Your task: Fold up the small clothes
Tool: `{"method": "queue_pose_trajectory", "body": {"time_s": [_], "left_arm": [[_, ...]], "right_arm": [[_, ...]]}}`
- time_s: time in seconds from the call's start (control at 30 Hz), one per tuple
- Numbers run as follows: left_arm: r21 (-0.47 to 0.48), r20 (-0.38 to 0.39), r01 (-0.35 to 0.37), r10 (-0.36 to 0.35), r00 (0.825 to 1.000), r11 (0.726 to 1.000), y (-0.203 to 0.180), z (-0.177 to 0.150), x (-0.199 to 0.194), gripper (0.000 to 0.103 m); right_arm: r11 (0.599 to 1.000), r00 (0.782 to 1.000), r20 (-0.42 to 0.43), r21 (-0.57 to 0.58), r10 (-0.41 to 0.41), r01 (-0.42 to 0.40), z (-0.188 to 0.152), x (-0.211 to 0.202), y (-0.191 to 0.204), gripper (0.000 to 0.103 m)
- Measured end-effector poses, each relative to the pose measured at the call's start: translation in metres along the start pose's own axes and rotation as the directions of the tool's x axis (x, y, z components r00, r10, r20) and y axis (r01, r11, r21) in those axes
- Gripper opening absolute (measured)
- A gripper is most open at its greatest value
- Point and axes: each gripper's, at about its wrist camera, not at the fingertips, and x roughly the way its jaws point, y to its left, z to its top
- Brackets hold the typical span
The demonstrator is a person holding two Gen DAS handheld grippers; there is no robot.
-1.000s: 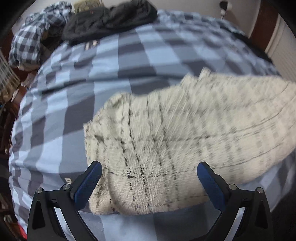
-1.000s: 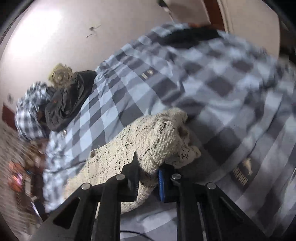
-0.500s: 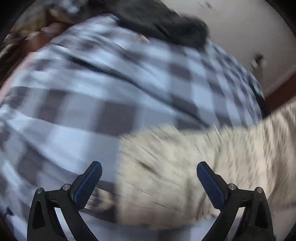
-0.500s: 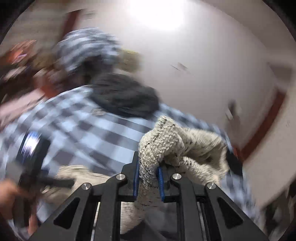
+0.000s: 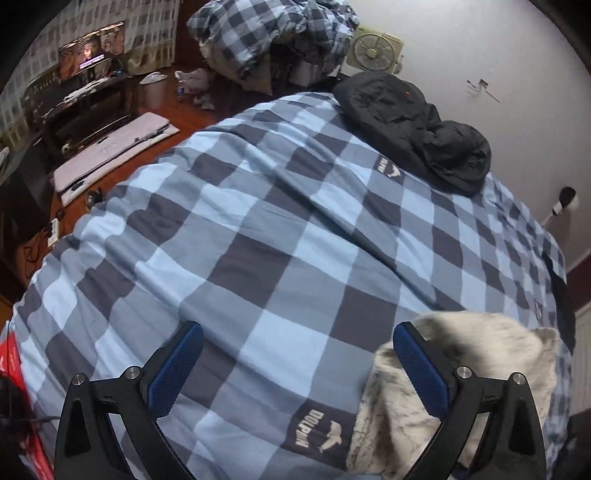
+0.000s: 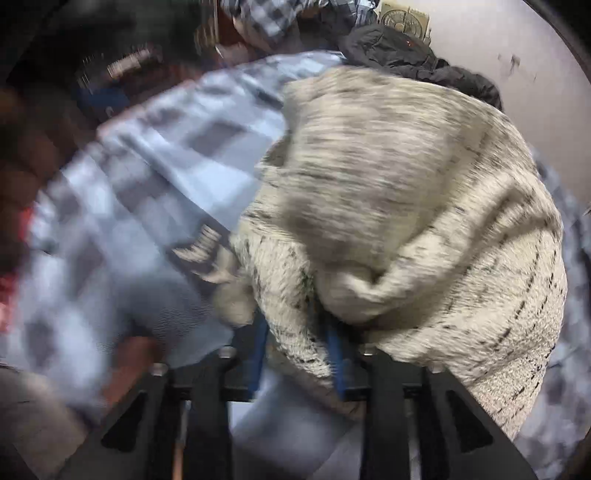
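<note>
The bed fills my view, covered by a duvet checked in light blue, grey-blue and dark navy, with a small "DOLPHIN" patch printed near the edge closest to me. Against the wall at the far edge lies a crumpled black jacket. Beyond the far left corner a heap of blue-checked bedding is piled up, with a box fan behind it, and a lit screen stands off to the left above the dark red floor.

The cream knitted sweater with dark flecks, the garment I am folding, lies bunched on the duvet towards the near right part of the bed. In my left camera only its fuzzy edge shows, at the lower right.

My right gripper has just been opening: its blue pads now stand a little apart, and a fold of the sweater still sits between them, though the blur keeps me from telling whether they press on it.

My left gripper is spread wide and empty over the bare duvet, its right finger passing in front of the sweater's edge.
</note>
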Motion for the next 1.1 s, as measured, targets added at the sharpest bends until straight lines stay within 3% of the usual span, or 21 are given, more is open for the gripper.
{"method": "queue_pose_trajectory", "body": {"time_s": [0.03,0.07,0.13,0.17,0.23,0.27,0.33,0.4,0.43,0.5,0.6,0.7,0.8,0.87,0.97,1.0,1.07,1.1], "left_arm": [[0.008,-0.001,0.009,-0.009,1.0,1.0,-0.005,0.0,0.001,0.103],[0.013,-0.001,0.016,-0.016,1.0,1.0,-0.008,0.0,-0.001,0.103],[0.025,0.004,0.024,-0.024,1.0,0.999,-0.015,-0.003,-0.004,0.103],[0.03,0.01,0.021,-0.022,1.0,0.999,-0.017,-0.004,-0.006,0.103],[0.038,0.029,0.029,-0.03,0.999,0.999,-0.021,-0.006,-0.012,0.103],[0.041,0.037,0.038,-0.04,0.999,0.998,-0.023,-0.007,-0.015,0.103],[0.061,0.052,0.063,-0.067,0.996,0.996,-0.028,-0.008,-0.021,0.103],[0.088,0.057,0.07,-0.075,0.996,0.994,-0.036,-0.009,-0.023,0.103],[0.108,0.053,0.072,-0.078,0.996,0.992,-0.042,-0.01,-0.023,0.103],[0.133,0.035,0.084,-0.09,0.995,0.987,-0.05,-0.012,-0.019,0.103],[0.146,-0.015,0.127,-0.126,0.992,0.981,-0.057,-0.017,-0.012,0.103],[0.148,-0.027,0.128,-0.126,0.992,0.981,-0.058,-0.02,-0.011,0.103],[0.133,-0.008,0.117,-0.117,0.993,0.984,-0.055,-0.017,-0.014,0.103],[0.113,0.002,0.12,-0.121,0.993,0.986,-0.052,-0.016,-0.016,0.103],[0.093,0.027,0.124,-0.127,0.992,0.988,-0.049,-0.013,-0.021,0.103],[0.095,0.042,0.129,-0.134,0.99,0.987,-0.05,-0.012,-0.024,0.103],[0.106,0.059,0.139,-0.146,0.988,0.985,-0.053,-0.012,-0.028,0.103],[0.116,0.067,0.146,-0.155,0.986,0.982,-0.056,-0.012,-0.03,0.103]], "right_arm": [[0.99,0.992,0.006,0.053,0.129,-0.13,0.0,-0.019,-0.009,0.073],[0.975,0.978,0.019,0.081,0.208,-0.209,-0.003,-0.031,-0.015,0.085],[0.92,0.923,0.121,0.105,0.365,-0.378,-0.014,-0.074,-0.028,0.086],[0.905,0.904,0.163,0.1,0.395,-0.413,-0.021,-0.093,-0.036,0.088],[0.927,0.912,0.242,0.095,0.331,-0.362,-0.038,-0.125,-0.049,0.095],[0.955,0.928,0.283,0.099,0.243,-0.28,-0.048,-0.137,-0.057,0.102],[0.991,0.943,0.333,0.128,-0.017,-0.027,-0.072,-0.15,-0.076,0.102],[0.945,0.915,0.274,0.22,-0.297,0.241,-0.09,-0.137,-0.1,0.102],[0.919,0.906,0.22,0.252,-0.361,0.304,-0.091,-0.126,-0.111,0.102],[0.898,0.918,0.154,0.318,-0.366,0.304,-0.086,-0.114,-0.127,0.102],[0.889,0.93,0.185,0.399,-0.318,0.224,-0.066,-0.114,-0.143,0.102],[0.879,0.954,0.125,0.435,-0.272,0.194,-0.045,-0.086,-0.151,0.102],[0.883,0.979,0.112,0.458,-0.171,0.102,-0.029,-0.067,-0.142,0.102],[0.885,0.981,0.065,0.445,-0.182,0.134,-0.017,-0.048,-0.127,0.102],[0.922,0.949,0.057,0.26,-0.31,0.286,-0.005,-0.029,-0.081,0.102],[0.915,0.926,0.051,0.178,-0.375,0.361,-0.006,-0.017,-0.065,0.102],[0.832,0.831,0.06,-0.017,-0.552,0.554,-0.013,0.013,-0.028,0.102],[0.797,0.798,0.087,-0.054,-0.596,0.601,-0.02,0.023,-0.018,0.102]]}}
